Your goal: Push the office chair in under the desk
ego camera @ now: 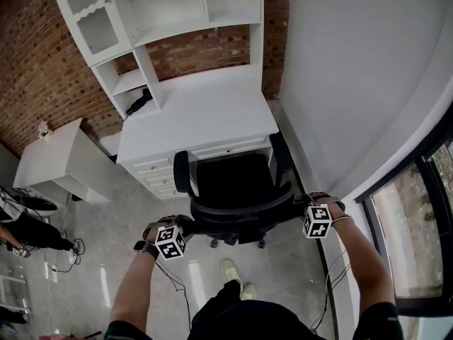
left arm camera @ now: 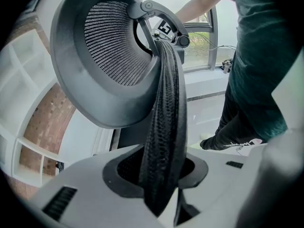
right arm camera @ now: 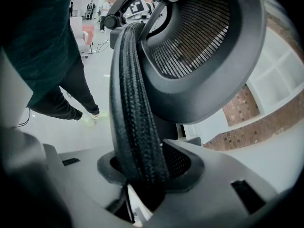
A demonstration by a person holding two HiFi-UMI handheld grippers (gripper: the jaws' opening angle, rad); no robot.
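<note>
**Both grippers clamped on the chair back, chair squared to the counter opening**

The office chair point(ego camera: 237, 179) stands at frame centre with its seat facing the white counter point(ego camera: 198, 112). Its front edge is at or just under the counter's lip, and most of the seat is out over the floor. The left gripper point(ego camera: 184, 224) and right gripper point(ego camera: 299, 204) take the backrest point(ego camera: 241, 214) at its two outer ends. In each gripper view the fingers point(left arm camera: 80, 184) are closed on the padded mesh rim of the backrest, which runs up between them. Judged purpose: a grip at both ends lets the person push evenly and steer, so the castered base point(ego camera: 237, 243) rolls straight rather than swinging.

Surroundings: drawers point(ego camera: 159, 172) bound the knee opening at the counter's lower left, and the white wall point(ego camera: 354, 69) runs close along the right. A shelving hutch point(ego camera: 163, 6) sits on the counter against the brick wall point(ego camera: 35, 69). A low white side table point(ego camera: 64, 158) stands at left, well apart.

Likely obstacles: the armrests point(ego camera: 182, 172) may meet the counter edge or the drawers, and whether they clear the lip cannot be told. The person's shoe point(ego camera: 230, 271) is near the casters.
</note>
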